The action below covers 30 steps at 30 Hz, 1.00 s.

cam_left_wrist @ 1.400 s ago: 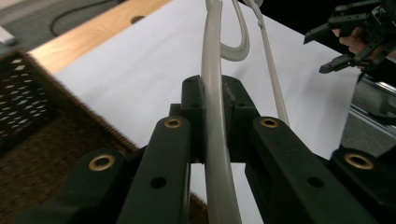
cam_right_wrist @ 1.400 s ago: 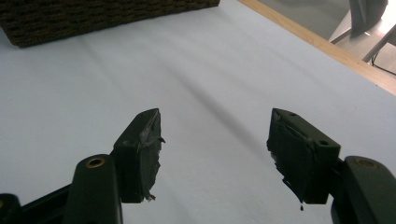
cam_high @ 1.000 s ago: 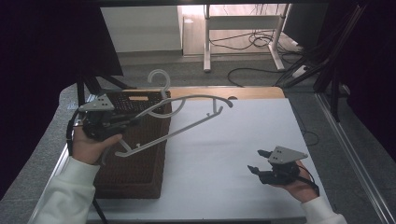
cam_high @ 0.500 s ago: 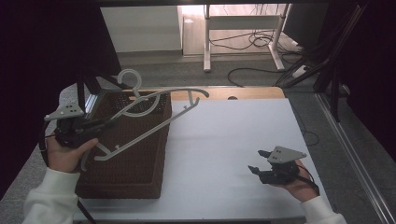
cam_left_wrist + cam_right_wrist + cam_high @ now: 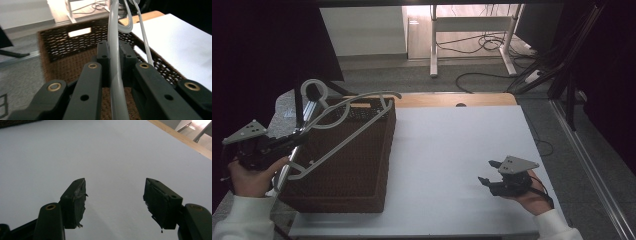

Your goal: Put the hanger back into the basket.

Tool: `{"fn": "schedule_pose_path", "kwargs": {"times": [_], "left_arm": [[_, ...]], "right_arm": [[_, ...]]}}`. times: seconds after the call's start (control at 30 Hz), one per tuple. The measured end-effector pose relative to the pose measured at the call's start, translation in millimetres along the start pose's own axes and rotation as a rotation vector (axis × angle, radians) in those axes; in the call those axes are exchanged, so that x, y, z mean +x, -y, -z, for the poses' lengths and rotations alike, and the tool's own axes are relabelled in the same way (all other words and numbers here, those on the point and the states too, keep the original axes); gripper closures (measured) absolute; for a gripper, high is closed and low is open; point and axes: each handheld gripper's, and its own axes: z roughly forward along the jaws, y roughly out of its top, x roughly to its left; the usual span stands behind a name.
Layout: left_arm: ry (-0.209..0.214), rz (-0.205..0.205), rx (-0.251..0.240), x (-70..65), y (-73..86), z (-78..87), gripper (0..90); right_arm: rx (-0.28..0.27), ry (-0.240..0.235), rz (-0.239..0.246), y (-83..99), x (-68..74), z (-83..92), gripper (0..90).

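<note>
Hanger [image 5: 343, 127], pale grey plastic, one item. Held over the brown wicker basket [image 5: 362, 175] at the table's nine o'clock side. Long axis runs from the clamped lower end at about seven o'clock up to the far arm tip at about two o'clock; hook loop stands up at roughly eleven o'clock above the basket's far left corner.

Left gripper [image 5: 294, 141]: jaws closed tight on the hanger's bar. In the left gripper view the bar [image 5: 115, 75] runs straight out between the jaws toward twelve o'clock, with the basket's woven floor [image 5: 72, 67] directly beneath and its handle slot at the far wall. Left hand is the near hand, the only one in contact.

Right gripper [image 5: 486, 172]: jaws standing wide, nothing between them, resting low over the white table sheet [image 5: 452, 150] at about four o'clock, well apart from hanger and basket. Right gripper view gives bare white sheet [image 5: 112, 157] ahead of the pads.

Governing relation, as judged: hanger lies tilted above the open basket, lower end nearest the jaws, upper arm overhanging the basket's right rim. Lowering it inside would call for the far end to swing in over the opening.

Change from the earlier high views: left hand and hanger have travelled toward nine o'clock and slightly down; the hanger's far tip, formerly out over the white sheet, is now over the basket. Right hand unchanged in place and jaw spread.
</note>
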Motion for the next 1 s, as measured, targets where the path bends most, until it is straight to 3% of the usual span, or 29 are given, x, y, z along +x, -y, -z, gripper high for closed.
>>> {"fn": "schedule_pose_path", "kwargs": {"times": [0.1, 0.23, 0.57, 0.73, 0.83, 0.9, 0.93, 0.97, 1.0], "left_arm": [[-0.037, 0.005, 0.004, 5.6, 7.4, 2.3, 81.9], [-0.047, 0.012, 0.033, 13.2, 16.8, -5.1, 81.8], [-0.069, 0.041, 0.038, 24.2, 27.3, -22.7, 81.7], [-0.067, 0.044, 0.046, 26.5, 31.3, -28.6, 81.7], [-0.048, 0.045, 0.055, 28.5, 34.8, -32.7, 81.0], [-0.018, 0.04, 0.086, 30.8, 39.3, -39.5, 79.7], [-0.002, 0.029, 0.121, 30.7, 43.0, -45.7, 61.1], [-0.002, 0.029, 0.121, 30.7, 43.0, -45.7, 54.1], [-0.003, 0.036, 0.152, 30.2, 44.4, -49.2, 44.8]], "right_arm": [[0.005, 0.003, 0.004, 0.0, 0.2, -0.5, 34.3], [0.008, 0.006, 0.005, -0.1, 0.1, -1.5, 34.2], [0.015, 0.015, 0.004, 0.8, -1.2, -2.4, 34.0], [0.018, 0.016, 0.003, 2.2, -1.6, -1.9, 33.8], [0.016, 0.016, 0.002, 2.2, -1.6, -1.5, 33.8], [0.016, 0.016, 0.002, 2.1, -1.5, -1.4, 33.8], [0.018, 0.015, 0.004, 2.3, -1.6, -1.4, 33.7], [0.018, 0.015, 0.004, 2.3, -1.6, -1.4, 33.7], [0.018, 0.015, 0.003, 2.5, -1.7, -1.4, 33.7]]}}
